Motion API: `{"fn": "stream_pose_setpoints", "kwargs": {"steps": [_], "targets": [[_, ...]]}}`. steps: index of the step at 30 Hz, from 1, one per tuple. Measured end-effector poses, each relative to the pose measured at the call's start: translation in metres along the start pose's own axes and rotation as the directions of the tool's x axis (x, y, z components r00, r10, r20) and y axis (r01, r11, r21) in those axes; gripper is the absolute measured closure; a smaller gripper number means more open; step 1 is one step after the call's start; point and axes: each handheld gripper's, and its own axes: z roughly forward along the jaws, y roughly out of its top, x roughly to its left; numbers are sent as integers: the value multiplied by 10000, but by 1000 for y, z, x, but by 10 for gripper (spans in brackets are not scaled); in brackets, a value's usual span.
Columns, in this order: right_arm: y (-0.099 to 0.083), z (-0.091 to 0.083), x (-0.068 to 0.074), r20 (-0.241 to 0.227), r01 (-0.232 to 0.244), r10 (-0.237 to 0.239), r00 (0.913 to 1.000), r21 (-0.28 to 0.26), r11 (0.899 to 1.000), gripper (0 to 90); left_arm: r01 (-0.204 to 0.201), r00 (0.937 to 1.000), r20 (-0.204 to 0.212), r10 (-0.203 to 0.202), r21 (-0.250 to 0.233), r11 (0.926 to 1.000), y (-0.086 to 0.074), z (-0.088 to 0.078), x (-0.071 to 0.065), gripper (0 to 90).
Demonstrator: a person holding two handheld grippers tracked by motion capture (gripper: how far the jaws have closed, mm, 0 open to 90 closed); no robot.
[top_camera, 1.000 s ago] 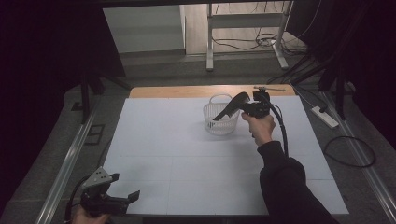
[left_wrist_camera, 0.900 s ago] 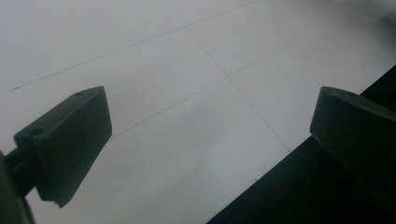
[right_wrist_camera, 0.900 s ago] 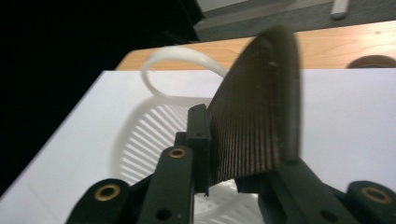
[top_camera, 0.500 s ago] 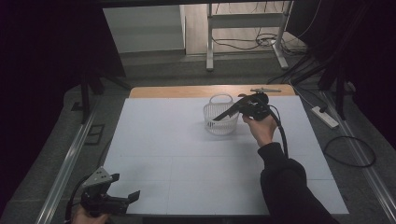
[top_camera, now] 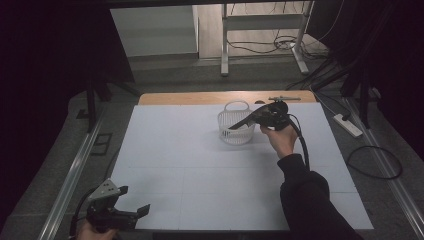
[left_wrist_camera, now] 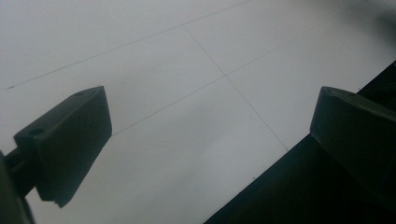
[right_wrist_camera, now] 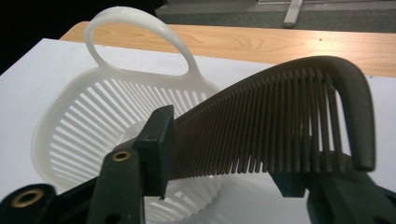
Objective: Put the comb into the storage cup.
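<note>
Lying across the basket (right_wrist_camera: 70, 135), the comb (right_wrist_camera: 280, 121).

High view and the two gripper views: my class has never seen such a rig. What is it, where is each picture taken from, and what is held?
No robot here: a person holds a two-jaw gripper in each hand. The high view looks down from above the person's side of the table. Each gripper view rides on its own gripper.

On the white table stands a white slatted basket.

The right gripper has a dark comb between its jaws over the basket; they have just been opening.

The left gripper is open and empty at the near edge.
</note>
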Motion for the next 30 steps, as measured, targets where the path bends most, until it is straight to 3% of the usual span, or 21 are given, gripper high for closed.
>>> {"fn": "stream_pose_setpoints", "kwargs": {"steps": [19,27,30], "targets": [[0,-4,8,-732,207,-169,9972,513,9985,253,45,10000,8,-44,-163,9999,-1,-2,1,0],[-1,-8,11,-1014,636,-529,9934,1049,9924,182,131,9999,-40,-132,-304,9995,-1,-3,1,0],[-1,-9,16,-911,1029,-912,9917,1334,9857,148,59,9998,-201,-67,-380,9993,-1,-4,1,0]]}}
